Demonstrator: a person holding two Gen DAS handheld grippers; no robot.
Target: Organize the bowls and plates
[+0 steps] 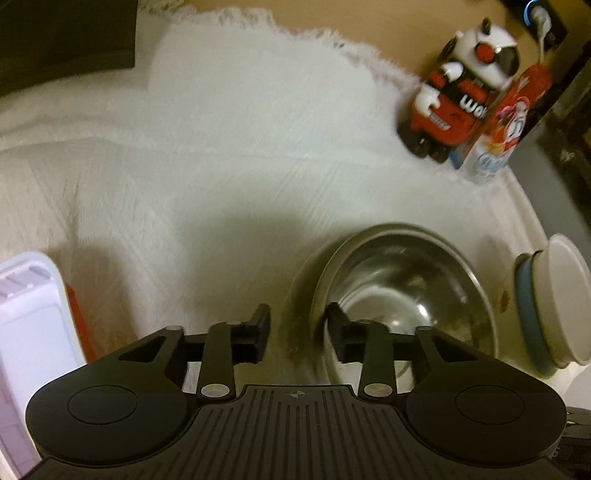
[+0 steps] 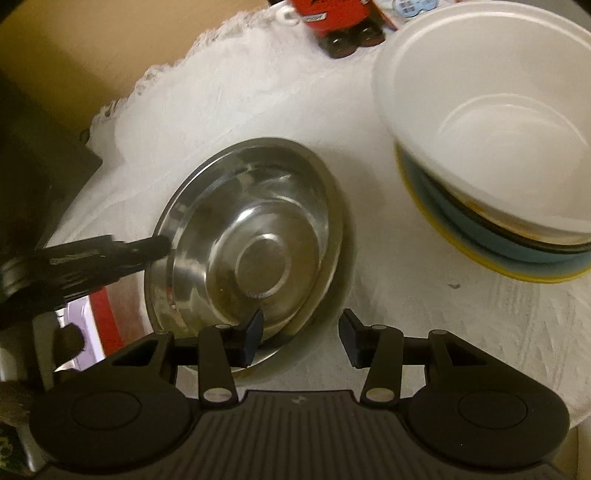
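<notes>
Right wrist view: one steel bowl (image 2: pixel 255 236) on white cloth (image 2: pixel 424 325), one stack (image 2: pixel 491 184) of white bowl on blue and yellow plates beside it. Both grippers (image 2: pixel 301 338) (image 1: pixel 297 334) straddled the steel rim, part-open, unclamped. Toy (image 1: pixel 461 96) and carton (image 1: pixel 506 122) behind.

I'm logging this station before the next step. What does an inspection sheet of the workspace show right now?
Surface: white cloth with a fringed edge, faintly stained.
Job's things: steel bowl upright on the cloth; white bowl atop a blue and yellow stack beside it.
Clutter: toy figure, printed bottle, white container.
Grippers: left gripper open, fingers straddling the steel bowl's rim; right gripper open, likewise.
Cables: white plug in a far socket.
Surroundings: tan floor, dark furniture.
</notes>
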